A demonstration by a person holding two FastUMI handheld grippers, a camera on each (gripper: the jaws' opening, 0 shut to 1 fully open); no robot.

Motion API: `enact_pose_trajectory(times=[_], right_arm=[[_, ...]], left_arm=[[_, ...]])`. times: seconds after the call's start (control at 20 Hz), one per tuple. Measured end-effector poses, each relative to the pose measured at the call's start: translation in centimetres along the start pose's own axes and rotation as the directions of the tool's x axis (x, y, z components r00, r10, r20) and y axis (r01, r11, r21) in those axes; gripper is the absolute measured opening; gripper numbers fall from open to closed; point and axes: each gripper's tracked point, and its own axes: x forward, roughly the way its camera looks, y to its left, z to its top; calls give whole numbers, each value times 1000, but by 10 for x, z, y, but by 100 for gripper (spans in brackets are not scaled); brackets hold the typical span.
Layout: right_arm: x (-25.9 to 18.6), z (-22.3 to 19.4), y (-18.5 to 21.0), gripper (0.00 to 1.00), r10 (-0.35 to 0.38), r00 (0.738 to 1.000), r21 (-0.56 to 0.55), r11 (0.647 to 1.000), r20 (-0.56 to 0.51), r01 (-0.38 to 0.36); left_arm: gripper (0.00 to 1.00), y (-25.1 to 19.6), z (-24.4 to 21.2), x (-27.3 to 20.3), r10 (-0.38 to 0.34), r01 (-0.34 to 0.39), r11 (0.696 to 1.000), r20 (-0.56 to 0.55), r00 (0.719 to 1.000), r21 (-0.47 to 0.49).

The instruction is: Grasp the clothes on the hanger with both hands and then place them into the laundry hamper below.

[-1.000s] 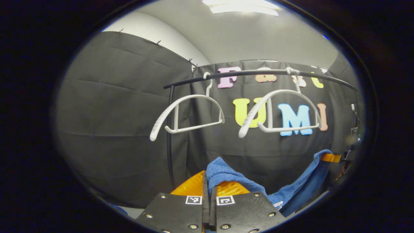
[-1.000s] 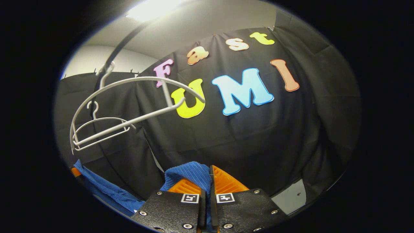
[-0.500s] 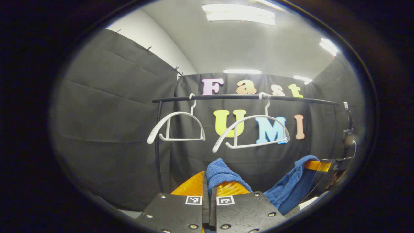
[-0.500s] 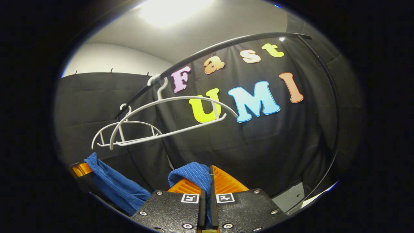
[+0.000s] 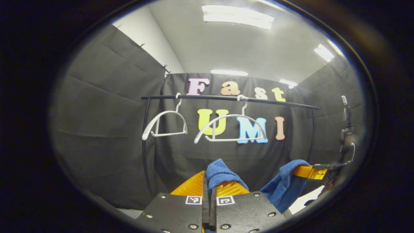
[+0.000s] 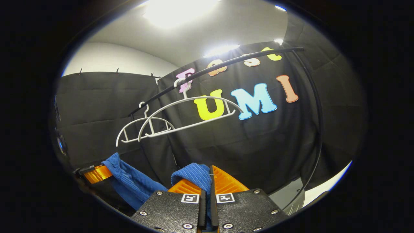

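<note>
Now in the left gripper view, the rail [image 5: 226,98] and two bare white hangers [image 5: 165,124] sit smaller and farther off than a second ago, so the blue garment [image 5: 223,174] is off and retreating; left gripper [image 5: 209,184] clamped on it, pitched up. Right gripper view matches: right gripper [image 6: 208,181] pinches the other end, pitched up, cloth slung between the two grippers; hamper unseen, lowering remains.
</note>
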Motion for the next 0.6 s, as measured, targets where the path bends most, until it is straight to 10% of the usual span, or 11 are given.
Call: enact_pose_trajectory(times=[0.6], right_arm=[[-1, -94, -7, 5, -9, 984, 21, 1000, -178, 13]], left_arm=[[1, -11, -109, 1, 5, -6, 1000, -177, 984, -7]])
